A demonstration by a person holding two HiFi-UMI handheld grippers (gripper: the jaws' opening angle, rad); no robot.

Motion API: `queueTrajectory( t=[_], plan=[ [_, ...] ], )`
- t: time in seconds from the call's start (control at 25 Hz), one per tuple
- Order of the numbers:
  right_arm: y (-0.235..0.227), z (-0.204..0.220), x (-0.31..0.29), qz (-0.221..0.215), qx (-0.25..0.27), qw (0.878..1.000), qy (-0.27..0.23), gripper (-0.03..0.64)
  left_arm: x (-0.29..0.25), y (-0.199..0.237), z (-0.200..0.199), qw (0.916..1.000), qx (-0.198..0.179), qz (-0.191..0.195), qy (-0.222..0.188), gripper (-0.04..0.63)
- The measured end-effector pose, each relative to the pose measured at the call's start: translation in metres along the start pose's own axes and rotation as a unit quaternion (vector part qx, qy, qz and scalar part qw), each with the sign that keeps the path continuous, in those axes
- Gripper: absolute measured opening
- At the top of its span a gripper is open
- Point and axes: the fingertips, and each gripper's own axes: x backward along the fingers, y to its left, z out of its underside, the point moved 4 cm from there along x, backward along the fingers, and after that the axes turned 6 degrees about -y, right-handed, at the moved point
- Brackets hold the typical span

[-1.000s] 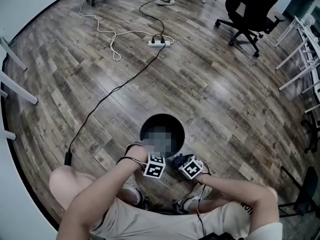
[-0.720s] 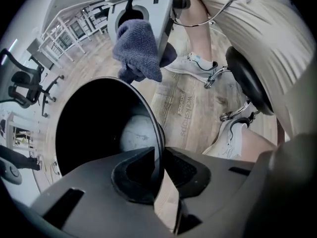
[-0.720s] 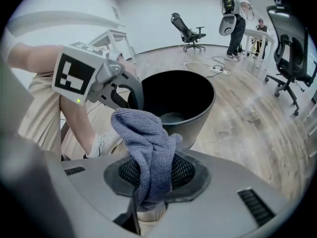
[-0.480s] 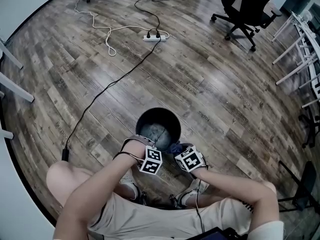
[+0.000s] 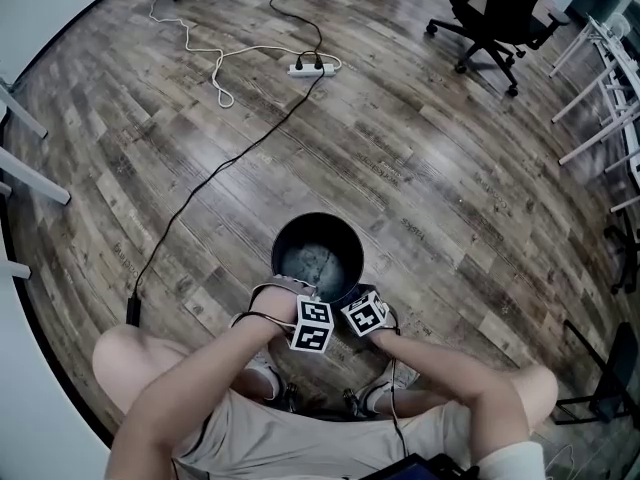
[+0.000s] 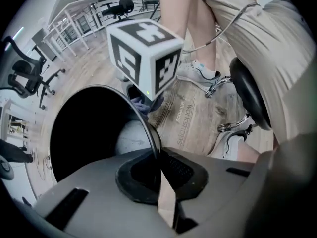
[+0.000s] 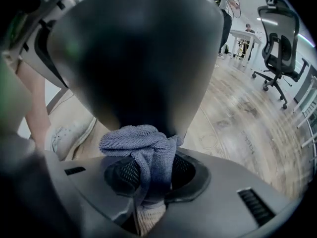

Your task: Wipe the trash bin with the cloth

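Note:
The black round trash bin (image 5: 322, 216) stands on the wood floor just in front of my feet. My left gripper (image 5: 302, 304) points straight down at its near rim. In the left gripper view the thin rim (image 6: 147, 129) runs between the jaws, which have just been closing and are now shut (image 6: 158, 177) on it. My right gripper (image 5: 358, 306) sits right beside it, at the bin's near right side. It (image 7: 148, 182) is shut on a bunched blue-grey cloth (image 7: 143, 145), which lies against the bin's dark outer wall (image 7: 133, 48).
A black cable (image 5: 215, 188) runs across the floor to a white power strip (image 5: 310, 67), with a white cord (image 5: 222, 73) beside it. An office chair (image 5: 495, 13) stands at the back right, white frame legs (image 5: 600, 103) at the right edge. My shoes (image 5: 262, 373) are close behind the bin.
The right gripper has moved left and down with the cloth, up against the bin and close to the left gripper. The left gripper has stayed at the near rim.

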Motion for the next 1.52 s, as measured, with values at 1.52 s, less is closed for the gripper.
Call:
queueTrajectory(
  t=[1.52],
  plan=[
    [0.026,-0.041,0.099,-0.057,0.039,0.998,0.010,0.100,-0.002,-0.007,0.013,0.9972,-0.049,-0.018,0.054,0.032]
  ],
)
